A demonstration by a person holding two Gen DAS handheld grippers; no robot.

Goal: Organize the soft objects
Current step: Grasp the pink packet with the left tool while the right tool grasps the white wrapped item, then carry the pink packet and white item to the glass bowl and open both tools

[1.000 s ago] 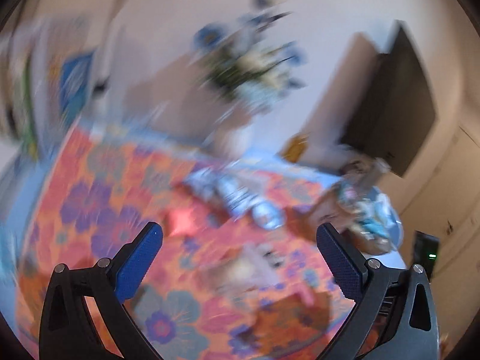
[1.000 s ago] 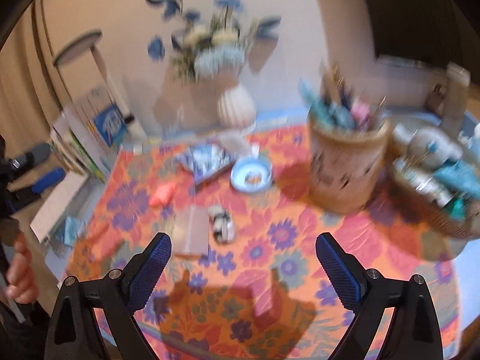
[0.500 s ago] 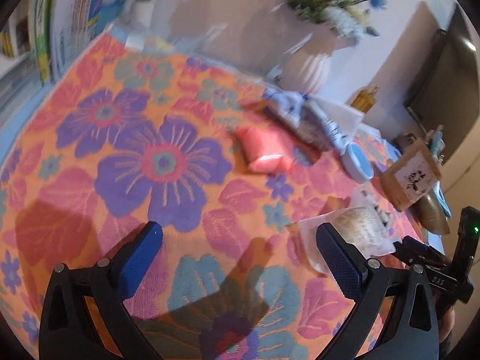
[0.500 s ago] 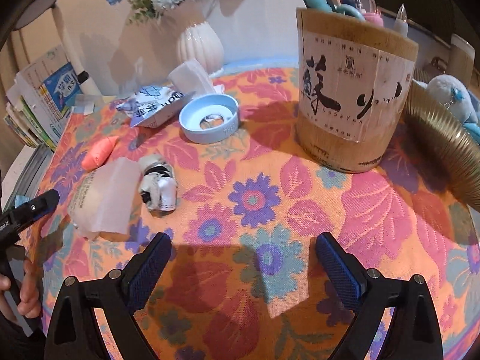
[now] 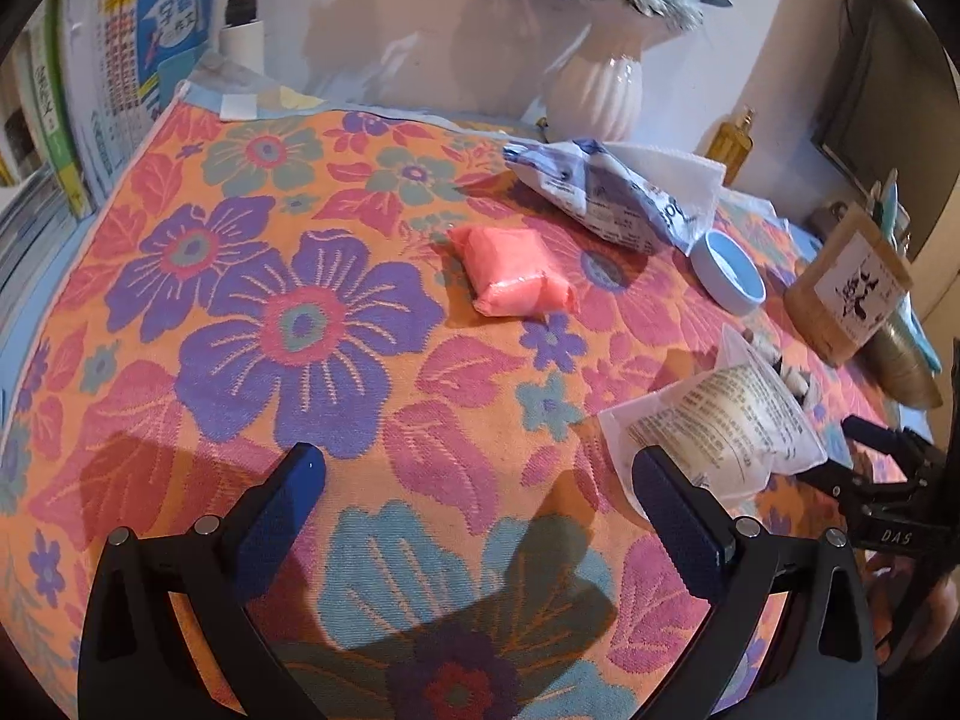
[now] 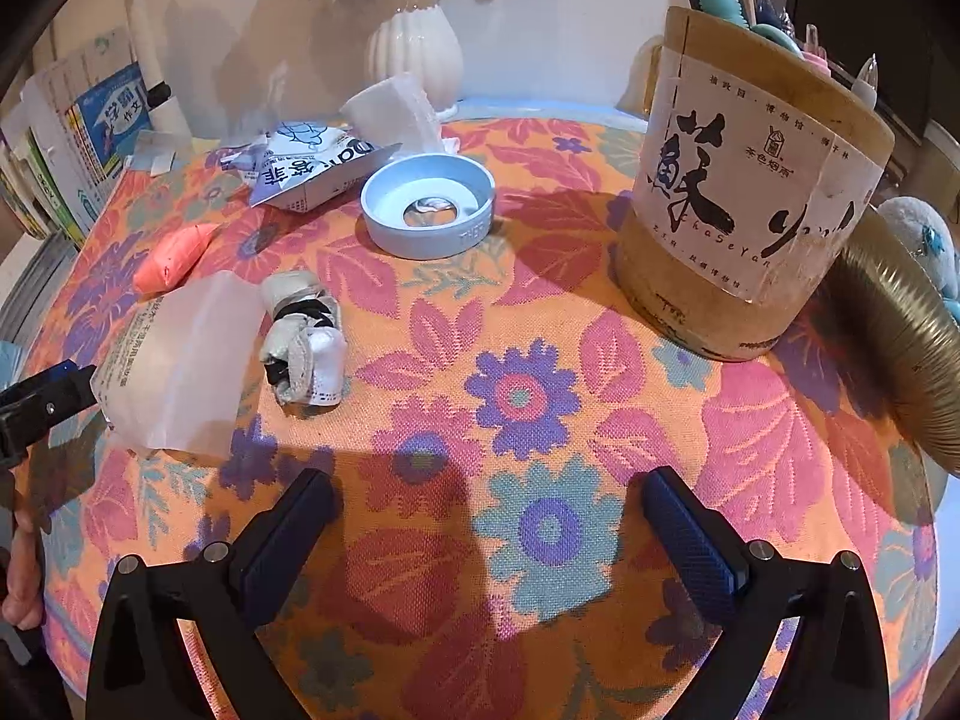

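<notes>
On the flowered tablecloth (image 5: 180,396) lie a pink soft packet (image 5: 516,276), a white translucent pouch (image 5: 720,426) and a crumpled blue-and-white packet (image 5: 606,198). A small white-and-black fabric bundle (image 6: 303,342) rests beside the pouch (image 6: 174,360). My left gripper (image 5: 474,480) hovers open over bare cloth, short of the pink packet, its right finger close to the pouch. My right gripper (image 6: 486,510) hangs low over the cloth with its jaws opening and nothing between them; the bundle is ahead to its left.
A blue lid ring (image 6: 429,204), a tall bamboo holder (image 6: 750,192) full of pens, a golden ribbed basket (image 6: 900,348) with a plush toy, and a white vase (image 6: 417,54) stand behind. Books (image 5: 54,120) line the left edge.
Both grippers have sunk toward the table and tilted downward. The cloth and objects now fill the views, and the blur is gone.
</notes>
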